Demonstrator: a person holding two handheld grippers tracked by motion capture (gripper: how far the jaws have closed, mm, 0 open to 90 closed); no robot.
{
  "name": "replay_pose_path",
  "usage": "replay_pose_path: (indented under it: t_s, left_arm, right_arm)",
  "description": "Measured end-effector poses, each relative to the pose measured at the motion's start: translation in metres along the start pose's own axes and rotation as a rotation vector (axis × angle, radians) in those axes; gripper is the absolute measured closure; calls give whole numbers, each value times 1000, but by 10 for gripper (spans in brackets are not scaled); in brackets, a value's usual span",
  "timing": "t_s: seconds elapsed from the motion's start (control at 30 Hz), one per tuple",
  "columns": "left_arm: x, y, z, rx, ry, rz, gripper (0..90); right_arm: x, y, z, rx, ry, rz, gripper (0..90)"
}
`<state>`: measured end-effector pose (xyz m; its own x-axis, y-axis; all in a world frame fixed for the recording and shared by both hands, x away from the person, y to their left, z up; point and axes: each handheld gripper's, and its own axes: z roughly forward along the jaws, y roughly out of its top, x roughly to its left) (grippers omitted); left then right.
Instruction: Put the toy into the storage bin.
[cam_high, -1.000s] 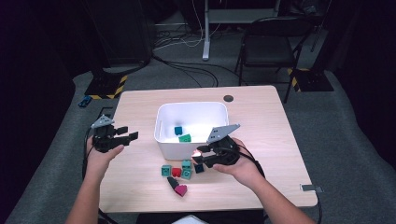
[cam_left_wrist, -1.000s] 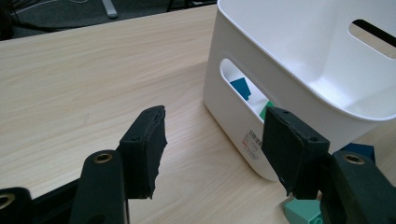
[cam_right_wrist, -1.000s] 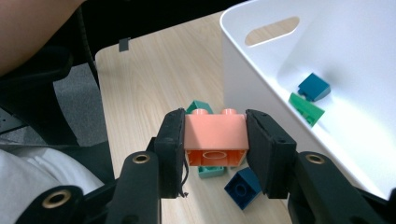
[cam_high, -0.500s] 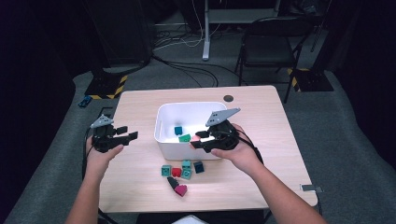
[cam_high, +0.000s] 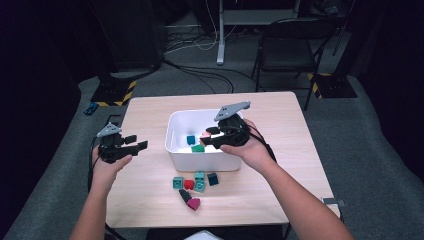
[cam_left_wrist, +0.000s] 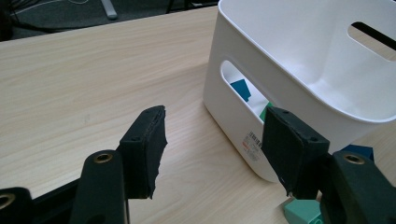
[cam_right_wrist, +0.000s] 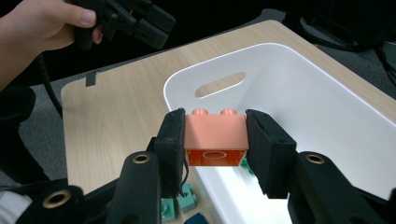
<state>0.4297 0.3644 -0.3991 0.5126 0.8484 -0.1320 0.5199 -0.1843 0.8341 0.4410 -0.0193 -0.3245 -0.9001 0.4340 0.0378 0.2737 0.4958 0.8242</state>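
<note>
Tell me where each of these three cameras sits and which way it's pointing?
High view: above the person's side, looking forward and down on the table; both forearms show, left tongs and right tongs.
Left gripper view: rides on the left tongs, facing the white bin; its two open black jaws show.
Right gripper view: rides on the right tongs, over the bin, clamping an orange brick; the other hand shows farther off.
Shared: all show the bin and table.

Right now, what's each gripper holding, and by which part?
Right gripper clamps the orange brick by its two end faces, studs up. Left gripper holds nothing.
</note>
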Motion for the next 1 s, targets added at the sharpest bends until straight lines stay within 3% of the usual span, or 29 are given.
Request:
replay_pose_path:
  t_s: [0.23, 0.67, 1.0]
  left_arm:
    - [1, 0, 0, -4, -2, -8, 397]
    - [3, 0, 0, -5, -9, -6, 403]
    - [4, 0, 0, -10, -13, -10, 403]
  right_arm:
    - [-10, 9, 11, 2, -12, 1, 586]
    - [-29, 25, 48, 39, -18, -13, 585]
    - [-44, 23, 82, 87, -16, -5, 585]
